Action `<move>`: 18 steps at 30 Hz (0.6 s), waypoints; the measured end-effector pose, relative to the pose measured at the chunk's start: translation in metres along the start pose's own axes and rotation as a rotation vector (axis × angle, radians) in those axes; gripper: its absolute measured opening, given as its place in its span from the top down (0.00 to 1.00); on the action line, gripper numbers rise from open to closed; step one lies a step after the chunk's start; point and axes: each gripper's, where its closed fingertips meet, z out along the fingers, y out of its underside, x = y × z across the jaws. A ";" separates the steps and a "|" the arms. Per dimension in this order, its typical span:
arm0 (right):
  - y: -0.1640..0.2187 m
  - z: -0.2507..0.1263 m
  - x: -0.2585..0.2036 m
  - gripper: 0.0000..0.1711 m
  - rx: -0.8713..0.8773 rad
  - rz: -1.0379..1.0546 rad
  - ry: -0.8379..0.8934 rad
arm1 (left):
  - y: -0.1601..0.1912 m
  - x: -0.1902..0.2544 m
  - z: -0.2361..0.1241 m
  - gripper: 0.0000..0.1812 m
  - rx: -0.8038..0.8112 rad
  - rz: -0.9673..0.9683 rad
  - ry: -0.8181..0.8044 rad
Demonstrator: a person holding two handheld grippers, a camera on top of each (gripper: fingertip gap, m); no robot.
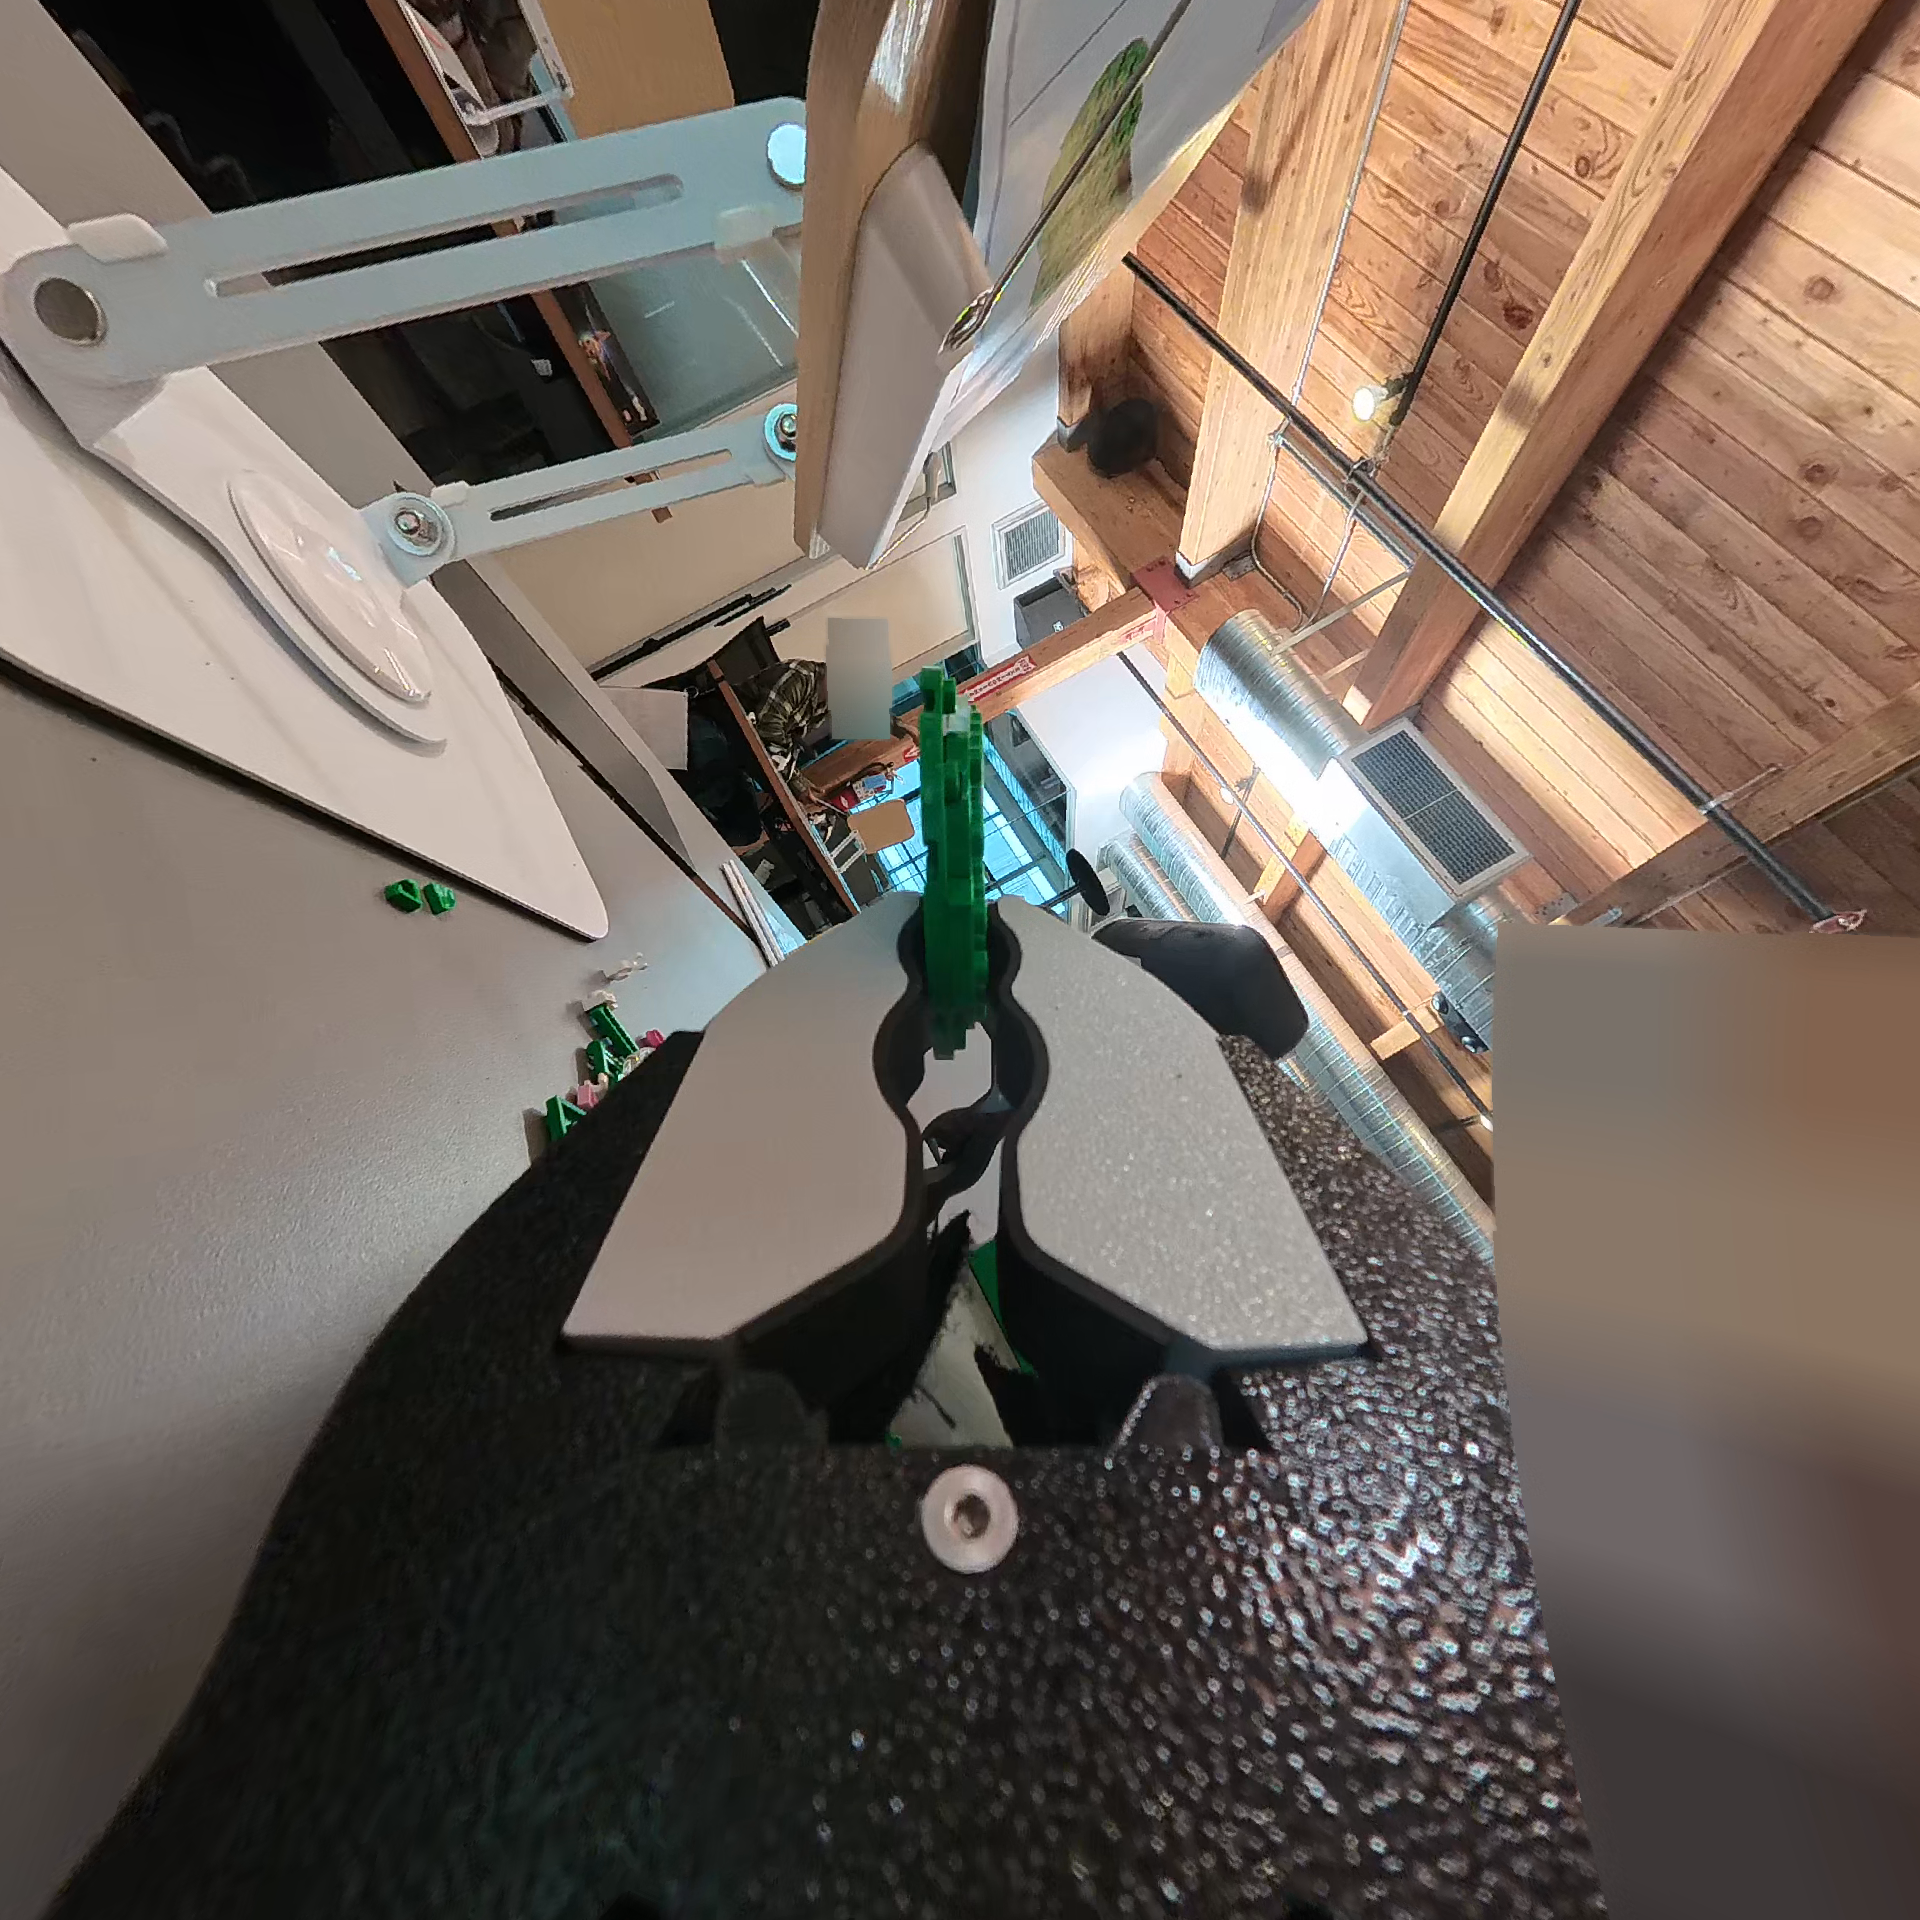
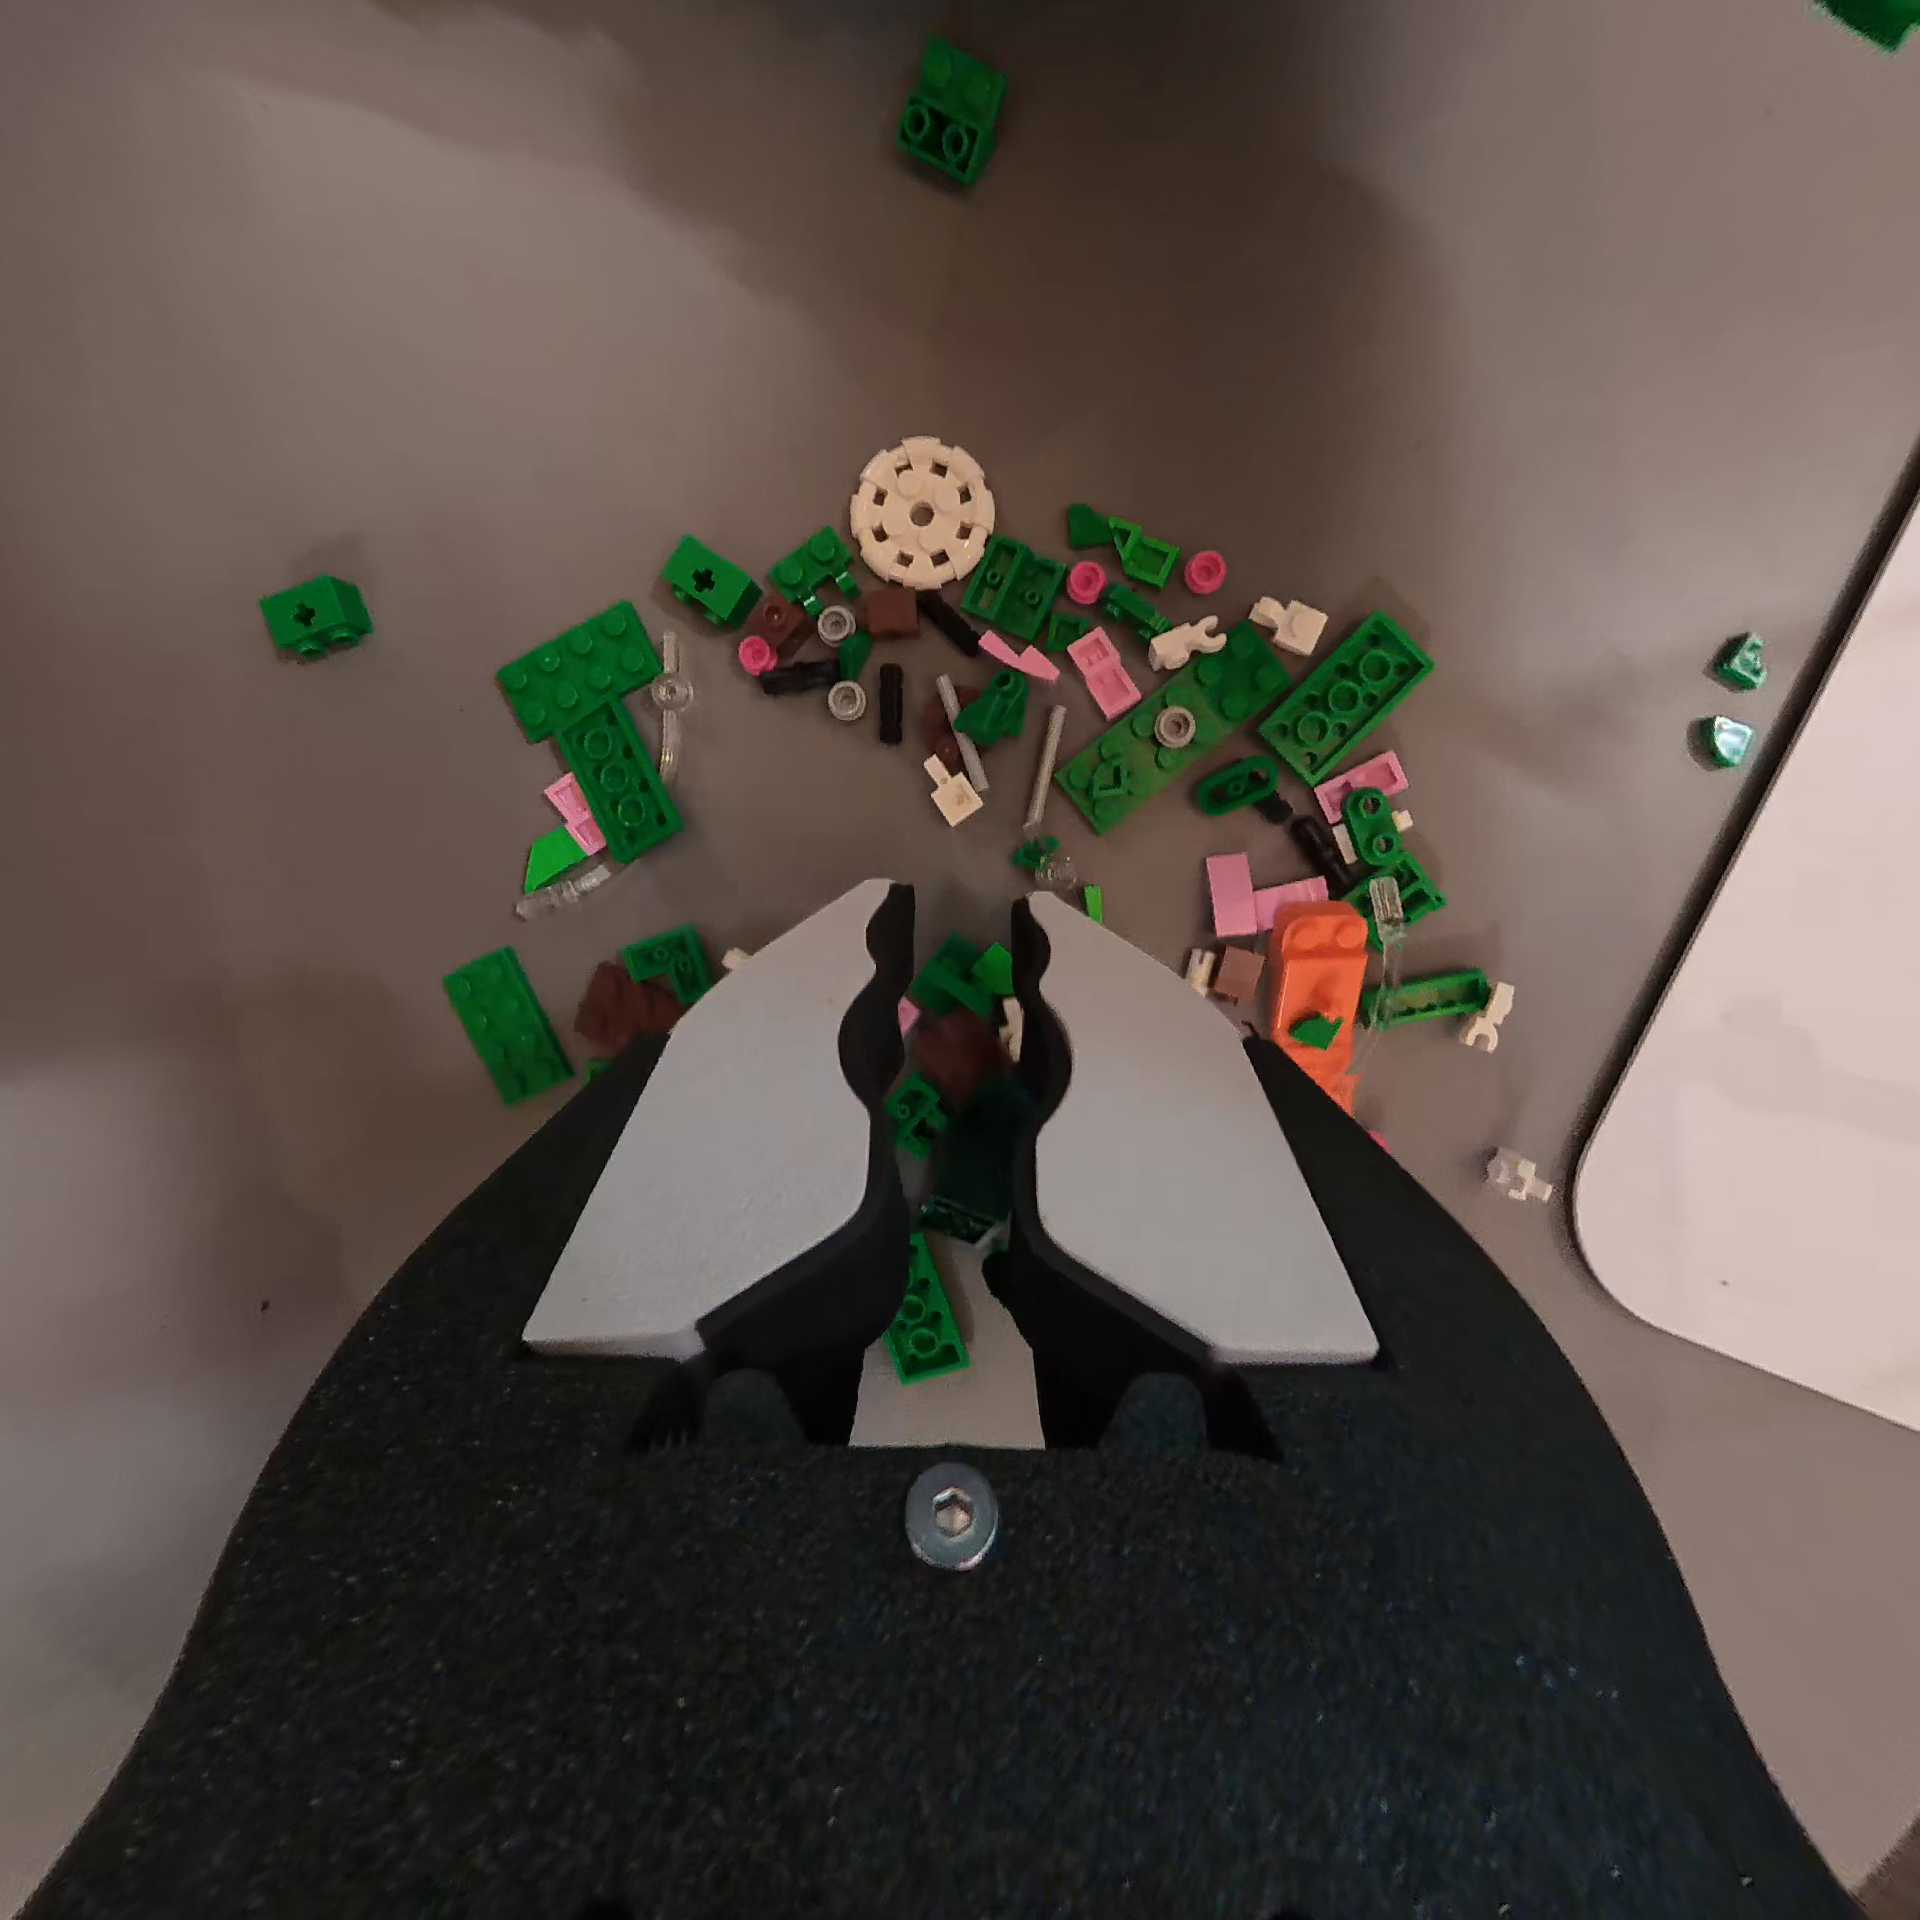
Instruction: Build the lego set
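Observation:
My left gripper (image 1: 951, 920) is shut on a green lego assembly (image 1: 951, 831), a flat stack of green plates held on edge and lifted off the table, tilted up toward the ceiling. My right gripper (image 2: 961, 899) is open and empty, pointing down over a pile of loose lego pieces (image 2: 987, 727) on the grey table. The pile holds green plates, a cream round plate (image 2: 923, 509), pink tiles, brown and black bits and an orange piece (image 2: 1317, 987). A green T-shaped plate pair (image 2: 592, 717) lies at the pile's left. Some pieces lie under the right fingers.
A white stand base (image 1: 312, 665) with white arms (image 1: 416, 260) holds a booklet board (image 1: 904, 312) at the left gripper's upper left. A white board edge (image 2: 1766, 1039) lies right of the pile. Stray green bricks (image 2: 951, 114) (image 2: 315, 615) lie apart. A black gripper part (image 1: 1216, 977) shows behind. My right fingertips sit around 15 cm from my left ones.

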 end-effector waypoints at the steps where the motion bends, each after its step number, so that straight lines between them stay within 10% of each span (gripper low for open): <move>1: 0.002 -0.001 0.000 0.90 -0.004 0.005 0.001 | 0.001 0.000 0.000 0.96 -0.002 0.000 -0.001; 18: 0.032 -0.017 0.066 1.00 -0.100 0.191 0.178 | 0.001 0.000 0.001 0.96 -0.004 0.005 -0.003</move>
